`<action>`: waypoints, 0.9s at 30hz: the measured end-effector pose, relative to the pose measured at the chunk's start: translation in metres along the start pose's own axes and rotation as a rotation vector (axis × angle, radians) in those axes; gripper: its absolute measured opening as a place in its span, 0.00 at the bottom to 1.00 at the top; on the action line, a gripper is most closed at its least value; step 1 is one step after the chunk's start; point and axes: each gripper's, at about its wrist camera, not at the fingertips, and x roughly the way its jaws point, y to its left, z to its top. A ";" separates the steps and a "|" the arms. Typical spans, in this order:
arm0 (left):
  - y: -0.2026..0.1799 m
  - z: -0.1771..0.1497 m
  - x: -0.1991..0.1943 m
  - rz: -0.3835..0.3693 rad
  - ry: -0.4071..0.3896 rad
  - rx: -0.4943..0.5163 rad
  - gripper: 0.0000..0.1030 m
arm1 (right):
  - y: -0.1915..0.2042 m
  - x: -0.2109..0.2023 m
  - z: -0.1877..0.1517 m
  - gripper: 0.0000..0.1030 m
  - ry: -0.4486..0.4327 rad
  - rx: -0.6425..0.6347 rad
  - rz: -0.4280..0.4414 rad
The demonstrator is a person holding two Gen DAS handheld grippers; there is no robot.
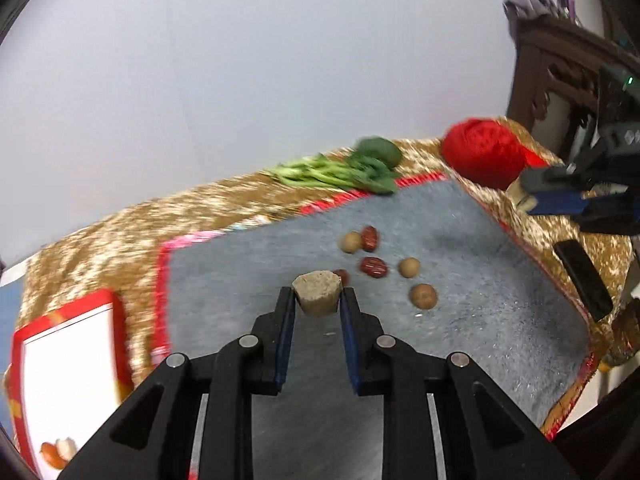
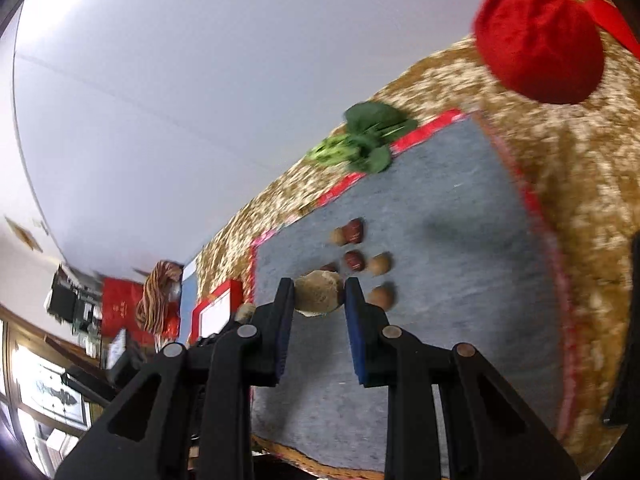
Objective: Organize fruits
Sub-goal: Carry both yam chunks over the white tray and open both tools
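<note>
Your left gripper point(image 1: 318, 295) is closed on a tan, cork-shaped chunk point(image 1: 317, 291), with one blue pad point(image 1: 289, 320) on each side of it, up above the gray mat point(image 1: 460, 240). Your right gripper point(image 2: 319, 293) squeezes a brown, lumpy round thing point(image 2: 319, 293) the same way; in the left view you can see that gripper at about 3 o'clock, and it has a pale piece at its tip. The fruits lie on the mat just past your left fingertips, around 12 to 2 o'clock: three dark red dates point(image 1: 374, 267) and three round tan fruits point(image 1: 423, 296). One date touches a tan fruit at the far end of the bunch. A leafy green vegetable point(image 1: 340, 172) lies across the mat's far edge at 12 o'clock. A red cloth ball point(image 1: 482, 152) sits on the gold patterned cloth point(image 1: 100, 236) at about 1 o'clock. A red and white box point(image 1: 68, 360) is at 8 o'clock.
</note>
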 end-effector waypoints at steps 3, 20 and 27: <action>0.026 -0.003 -0.022 0.040 -0.032 -0.051 0.21 | 0.024 0.026 -0.010 0.26 0.039 -0.040 0.039; 0.214 -0.096 -0.103 0.462 0.067 -0.449 0.21 | 0.185 0.221 -0.148 0.26 0.407 -0.325 0.207; 0.229 -0.116 -0.086 0.425 0.173 -0.474 0.21 | 0.189 0.258 -0.175 0.28 0.487 -0.355 0.160</action>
